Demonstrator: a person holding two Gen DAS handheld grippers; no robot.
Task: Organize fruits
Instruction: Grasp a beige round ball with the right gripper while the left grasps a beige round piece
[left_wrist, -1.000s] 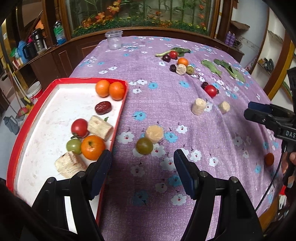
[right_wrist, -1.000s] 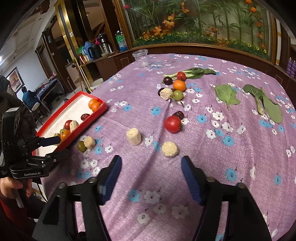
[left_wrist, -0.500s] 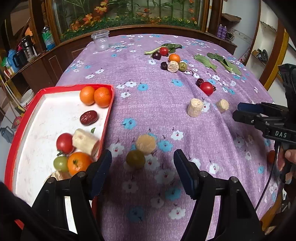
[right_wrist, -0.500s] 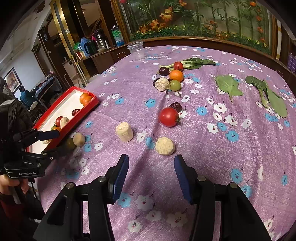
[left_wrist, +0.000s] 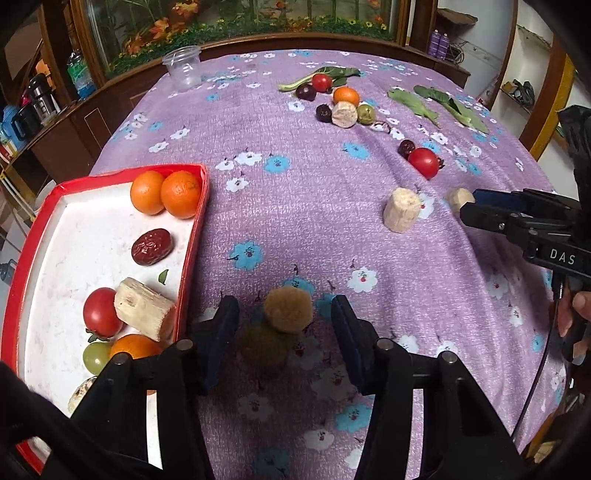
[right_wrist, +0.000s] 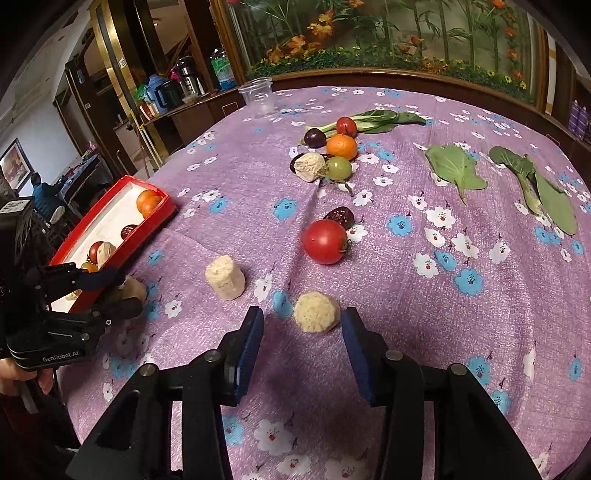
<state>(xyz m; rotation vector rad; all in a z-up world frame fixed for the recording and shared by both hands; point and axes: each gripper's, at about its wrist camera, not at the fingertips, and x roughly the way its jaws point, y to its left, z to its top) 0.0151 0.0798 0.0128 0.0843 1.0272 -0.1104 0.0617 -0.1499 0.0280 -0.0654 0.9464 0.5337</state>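
Note:
My left gripper (left_wrist: 284, 332) is open, with a dull green fruit (left_wrist: 264, 343) and a tan round piece (left_wrist: 289, 309) between its fingers on the purple cloth. The red tray (left_wrist: 194, 236) at left holds two oranges (left_wrist: 166, 192), a red date (left_wrist: 151, 246), a tomato and a pale cane chunk. My right gripper (right_wrist: 301, 328) is open around a pale round piece (right_wrist: 316, 311). A red tomato (right_wrist: 325, 242), a cane chunk (right_wrist: 225, 277) and a date (right_wrist: 340, 217) lie beyond it. The left gripper also shows in the right wrist view (right_wrist: 107, 291).
A far cluster holds an orange (right_wrist: 341, 146), a green fruit, a dark plum and a small tomato. Green leaves (right_wrist: 454, 166) lie at right. A clear plastic cup (right_wrist: 256, 96) stands at the far edge. Wooden cabinets ring the table.
Both grippers have moved forward and down. The green fruit and tan piece now sit between the left fingers; the pale round piece now sits between the right fingers.

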